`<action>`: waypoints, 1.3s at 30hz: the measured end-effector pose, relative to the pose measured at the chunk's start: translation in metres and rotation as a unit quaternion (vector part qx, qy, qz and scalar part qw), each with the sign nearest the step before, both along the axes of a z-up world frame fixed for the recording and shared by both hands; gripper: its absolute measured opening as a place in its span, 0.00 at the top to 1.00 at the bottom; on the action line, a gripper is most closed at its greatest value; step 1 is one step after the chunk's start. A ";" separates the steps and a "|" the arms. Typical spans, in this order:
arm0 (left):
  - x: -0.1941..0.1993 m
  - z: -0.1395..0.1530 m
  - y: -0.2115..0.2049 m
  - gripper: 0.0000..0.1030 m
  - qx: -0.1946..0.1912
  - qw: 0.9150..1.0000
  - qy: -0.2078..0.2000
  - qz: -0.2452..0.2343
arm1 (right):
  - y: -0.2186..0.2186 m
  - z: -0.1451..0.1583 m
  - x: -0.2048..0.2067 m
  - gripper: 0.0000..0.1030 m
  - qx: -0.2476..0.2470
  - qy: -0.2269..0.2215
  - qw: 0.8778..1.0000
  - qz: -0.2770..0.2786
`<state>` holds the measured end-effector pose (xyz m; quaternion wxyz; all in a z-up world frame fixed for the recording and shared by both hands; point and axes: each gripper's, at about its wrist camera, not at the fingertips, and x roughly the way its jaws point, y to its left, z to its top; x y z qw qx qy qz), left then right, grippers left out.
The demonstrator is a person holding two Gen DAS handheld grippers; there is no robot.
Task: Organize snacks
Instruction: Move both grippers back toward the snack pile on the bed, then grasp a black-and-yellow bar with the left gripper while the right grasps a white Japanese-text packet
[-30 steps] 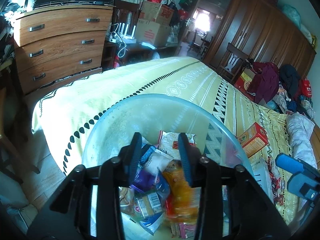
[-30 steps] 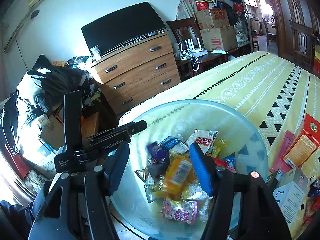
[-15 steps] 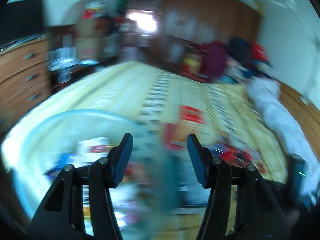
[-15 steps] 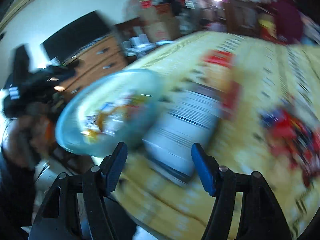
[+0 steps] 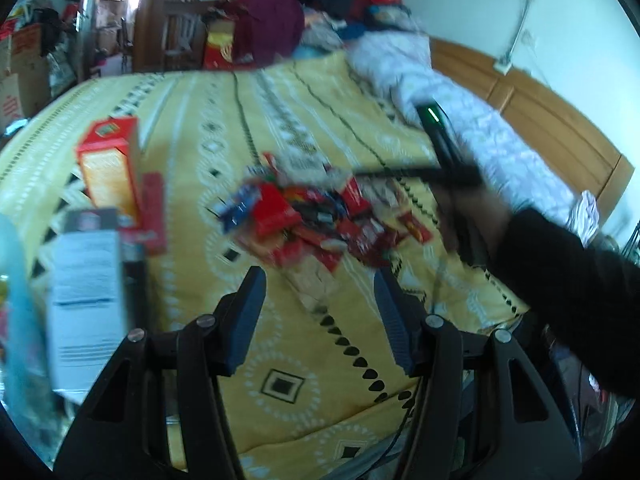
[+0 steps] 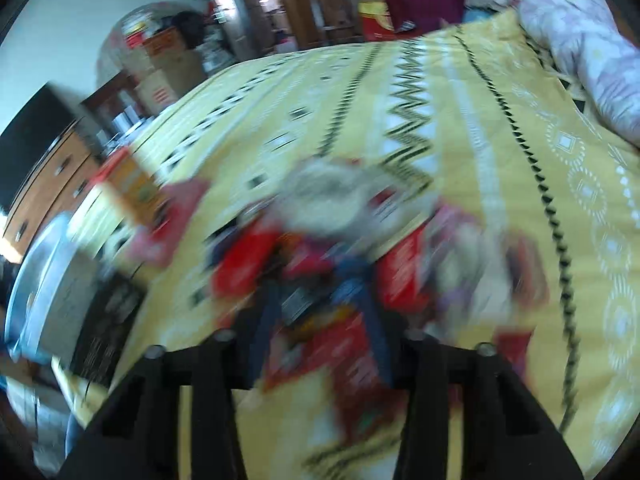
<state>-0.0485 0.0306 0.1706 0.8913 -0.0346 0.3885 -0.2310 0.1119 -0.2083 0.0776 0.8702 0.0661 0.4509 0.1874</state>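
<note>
We're on the pick step: right tool [image 6: 320,304] is down in the snack pile [image 5: 316,216] mid-frame on the bed [image 5: 280,112], jaws just closing around packets; grip too blurred to tell. Left tool [image 5: 318,312] hangs released, nothing between. Next: a firm pinch on one packet. Blue bowl [image 6: 36,280] at left edge, contents unclear.

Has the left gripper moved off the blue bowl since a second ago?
Yes. The left gripper has swung from over the bowl toward the snack pile on the yellow bedspread.
</note>
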 end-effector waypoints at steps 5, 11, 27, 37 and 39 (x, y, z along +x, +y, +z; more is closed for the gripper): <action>0.003 -0.025 -0.009 0.44 -0.003 1.000 0.024 -0.006 | -0.029 -0.040 0.108 0.62 -0.004 0.041 0.998 -0.054; 0.003 -0.037 -0.007 0.44 -0.009 0.999 0.037 -0.013 | -0.020 -0.104 0.174 0.62 -0.002 0.123 0.992 -0.039; -0.043 -0.026 0.007 0.44 -0.024 0.998 0.050 0.006 | 0.071 -0.097 -0.016 0.57 0.013 0.169 0.978 0.122; -0.044 -0.049 0.003 0.44 -0.032 0.996 0.083 0.000 | 0.010 -0.013 -0.141 0.49 0.066 0.023 0.997 0.013; -0.035 -0.055 0.002 0.45 -0.032 0.995 0.092 0.004 | 0.002 -0.016 -0.151 0.49 0.071 0.029 0.997 0.001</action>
